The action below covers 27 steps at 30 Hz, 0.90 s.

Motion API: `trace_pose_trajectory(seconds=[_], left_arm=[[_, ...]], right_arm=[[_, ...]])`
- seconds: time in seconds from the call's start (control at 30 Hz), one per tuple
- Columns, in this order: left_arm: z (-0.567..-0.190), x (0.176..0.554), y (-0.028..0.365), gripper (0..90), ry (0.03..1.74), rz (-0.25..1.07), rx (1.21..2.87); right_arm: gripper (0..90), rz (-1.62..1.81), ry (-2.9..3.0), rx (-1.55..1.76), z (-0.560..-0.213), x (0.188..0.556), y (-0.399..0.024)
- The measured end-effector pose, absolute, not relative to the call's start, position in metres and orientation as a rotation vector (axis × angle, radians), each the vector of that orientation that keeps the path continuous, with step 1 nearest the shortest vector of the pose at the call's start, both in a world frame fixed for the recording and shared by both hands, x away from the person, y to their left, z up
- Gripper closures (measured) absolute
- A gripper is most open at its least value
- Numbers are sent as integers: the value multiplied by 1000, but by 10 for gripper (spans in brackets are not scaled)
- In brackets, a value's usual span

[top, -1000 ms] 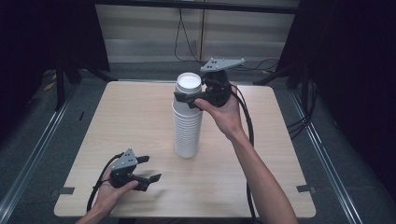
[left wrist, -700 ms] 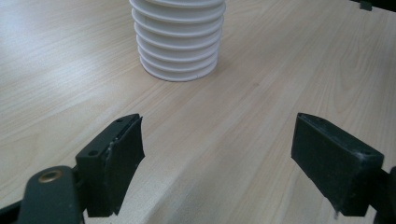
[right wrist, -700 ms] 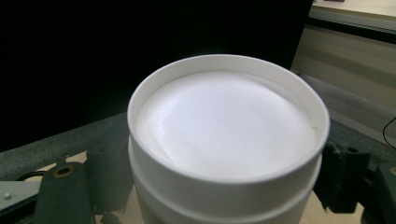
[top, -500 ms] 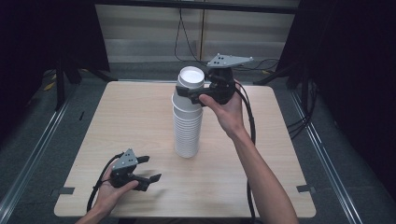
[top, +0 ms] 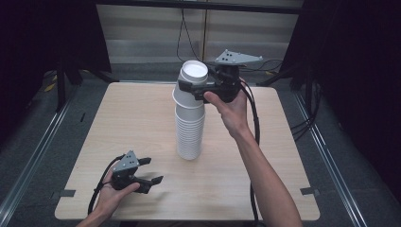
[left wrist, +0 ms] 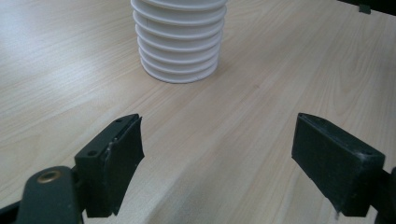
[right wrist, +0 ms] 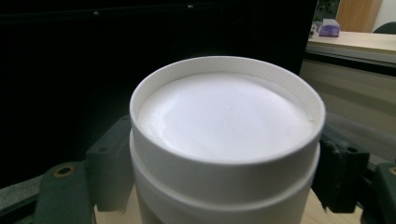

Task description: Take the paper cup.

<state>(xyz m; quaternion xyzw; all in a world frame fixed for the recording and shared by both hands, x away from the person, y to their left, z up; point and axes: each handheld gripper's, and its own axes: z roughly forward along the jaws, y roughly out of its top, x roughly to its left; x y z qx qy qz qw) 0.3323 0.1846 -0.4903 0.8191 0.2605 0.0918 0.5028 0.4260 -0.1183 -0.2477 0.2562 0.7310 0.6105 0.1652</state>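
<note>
At worktop point(top: 118, 123) centre stands your upright stack of inverted white cups point(top: 190, 127). Your right gripper point(top: 196, 87) has its jaws clamped on the top cup point(right wrist: 226, 140), bottom up. At 7 o'clock, your left gripper point(top: 149, 171) rests with jaws wide, empty.

Both grippers are black with grey three-cornered top plates: left gripper point(top: 143, 172), right gripper point(top: 196, 87). Black cables point(top: 254, 123) trail from each. Jaws are blocky and matte, with brass screws point(left wrist: 49, 176) at the base; the forearms are bare.
</note>
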Motion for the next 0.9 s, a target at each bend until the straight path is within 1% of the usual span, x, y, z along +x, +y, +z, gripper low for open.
trace_pose_trajectory(seconds=[0.9], left_arm=[[-491, 332, 184, 163, 629, 220, 1980]], right_arm=[[213, 1874, 1938, 701, -240, 418, -128]])
